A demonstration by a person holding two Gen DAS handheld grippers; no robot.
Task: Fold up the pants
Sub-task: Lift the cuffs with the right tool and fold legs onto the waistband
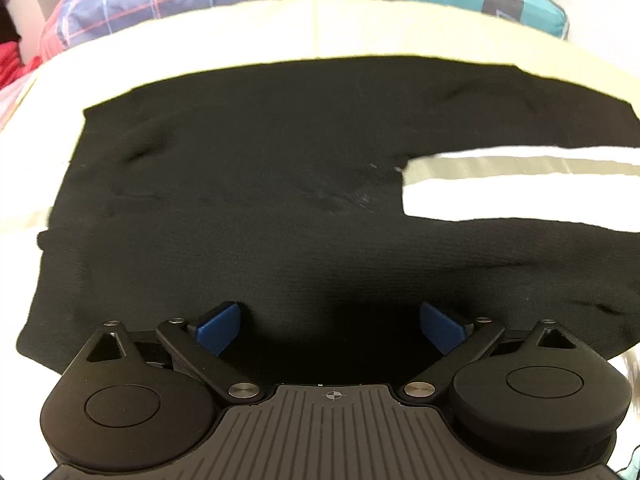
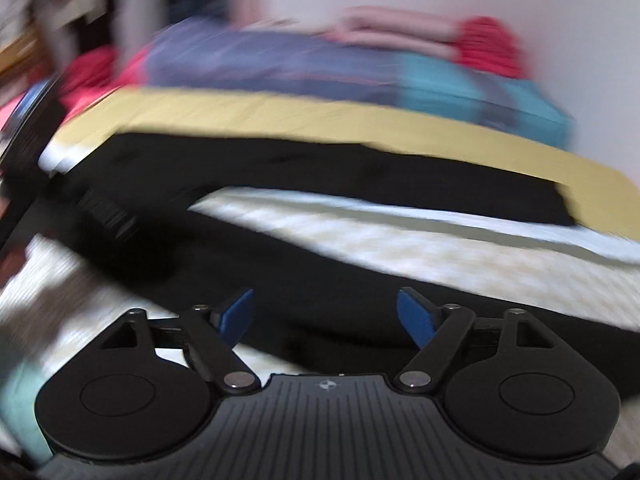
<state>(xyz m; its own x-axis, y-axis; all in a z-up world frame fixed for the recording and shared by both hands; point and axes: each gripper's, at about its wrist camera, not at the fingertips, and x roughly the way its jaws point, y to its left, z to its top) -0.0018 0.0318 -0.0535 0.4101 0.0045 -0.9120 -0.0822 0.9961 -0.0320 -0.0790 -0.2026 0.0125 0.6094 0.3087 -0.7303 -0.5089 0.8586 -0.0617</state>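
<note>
While the pants [image 1: 248, 200] lie flat at 12 o'clock of my left gripper [image 1: 330, 326], jaws spread and empty, their legs run toward 3 o'clock. My right gripper [image 2: 326, 318], also spread and empty, hovers nearer one leg [image 2: 320, 280].

No readable text, labels, brands or numbers appear anywhere.

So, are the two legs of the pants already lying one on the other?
No, in the left wrist view a strip of bed still shows between the legs of the pants.
</note>
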